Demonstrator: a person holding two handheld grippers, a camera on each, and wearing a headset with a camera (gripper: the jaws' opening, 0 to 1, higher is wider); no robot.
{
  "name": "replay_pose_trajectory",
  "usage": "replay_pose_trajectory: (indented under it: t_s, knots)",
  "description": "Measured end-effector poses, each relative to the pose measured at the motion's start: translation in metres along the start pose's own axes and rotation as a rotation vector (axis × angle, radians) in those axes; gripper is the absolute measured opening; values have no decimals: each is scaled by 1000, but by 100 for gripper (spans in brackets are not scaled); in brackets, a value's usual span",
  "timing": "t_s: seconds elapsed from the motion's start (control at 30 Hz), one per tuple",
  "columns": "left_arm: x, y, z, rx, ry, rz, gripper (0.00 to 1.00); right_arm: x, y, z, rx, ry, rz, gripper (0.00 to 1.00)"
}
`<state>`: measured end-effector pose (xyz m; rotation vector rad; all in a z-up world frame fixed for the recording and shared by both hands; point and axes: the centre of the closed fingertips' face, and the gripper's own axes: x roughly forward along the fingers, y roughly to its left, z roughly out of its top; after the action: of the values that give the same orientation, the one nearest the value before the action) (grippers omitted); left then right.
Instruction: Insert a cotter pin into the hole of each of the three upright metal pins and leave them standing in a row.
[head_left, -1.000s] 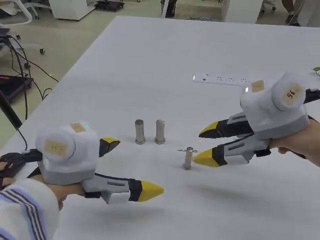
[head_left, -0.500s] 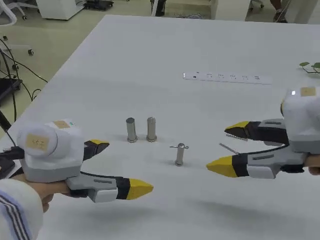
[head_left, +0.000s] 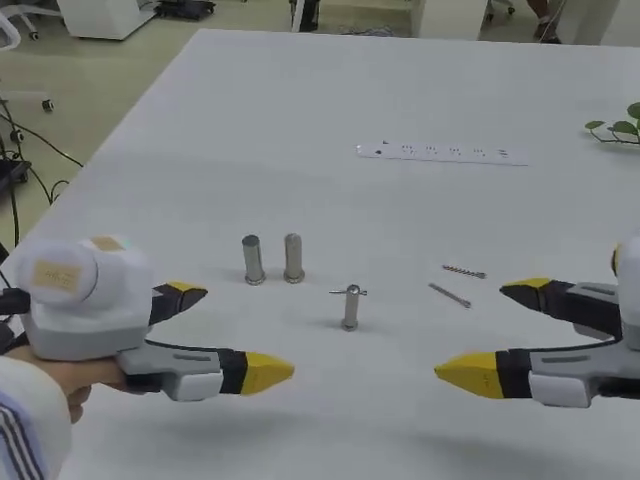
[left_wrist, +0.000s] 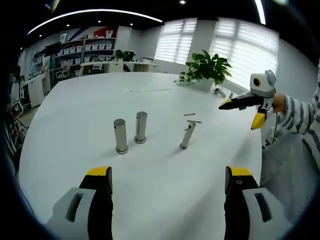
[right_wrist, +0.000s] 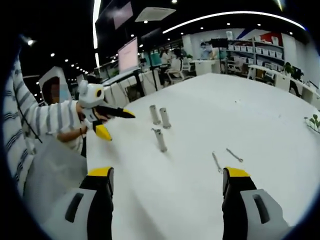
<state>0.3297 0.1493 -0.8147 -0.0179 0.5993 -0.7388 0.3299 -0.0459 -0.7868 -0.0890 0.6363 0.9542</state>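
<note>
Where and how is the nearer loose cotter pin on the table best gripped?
Grip the cotter pin mid-shaft from above, with the jaws across its length: it is thin and straight and lies flat on the table. The open right gripper is closest.

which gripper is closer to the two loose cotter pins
Right. The right gripper is just beside the loose cotter pins; the left gripper lies beyond the three metal pins.

Table (head_left: 250, 120) holds three metal pins (head_left: 293, 257), two cotter pins (head_left: 449, 295), power strip (head_left: 442, 152).

right tool (right_wrist: 167, 173) gapes before two cotter pins (right_wrist: 234, 155).
</note>
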Motion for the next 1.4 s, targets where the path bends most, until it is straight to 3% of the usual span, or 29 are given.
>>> replay_pose_trajectory:
  t_s: [0.2, 0.37, 0.5, 0.63, 0.8, 1.13, 1.23, 1.4]
  knots:
    - [2, 8, 12, -6, -28, 15, 91, -5, 0, -15, 42, 37, -23, 100]
    - [7, 18, 14, -2, -8, 43, 88, -8, 2, -23, 74, 52, -23, 100]
    - [10, 25, 15, -47, 5, 48, 82, -9, 5, -28, 85, 55, -25, 100]
    - [14, 35, 18, -43, 6, 80, 81, -11, 5, -33, 57, 89, -52, 100]
    - [21, 45, 24, -88, -15, 100, 79, -14, 6, -32, 73, 68, -65, 100]
    - [31, 71, 31, -56, -23, 196, 74, -18, 7, -41, 100, 73, -74, 99]
    - [32, 80, 32, -16, -6, 240, 72, -20, 6, -43, 109, 75, -79, 99]
    - [38, 80, 36, -22, -16, 226, 63, -23, 4, -44, 118, 71, -87, 99]
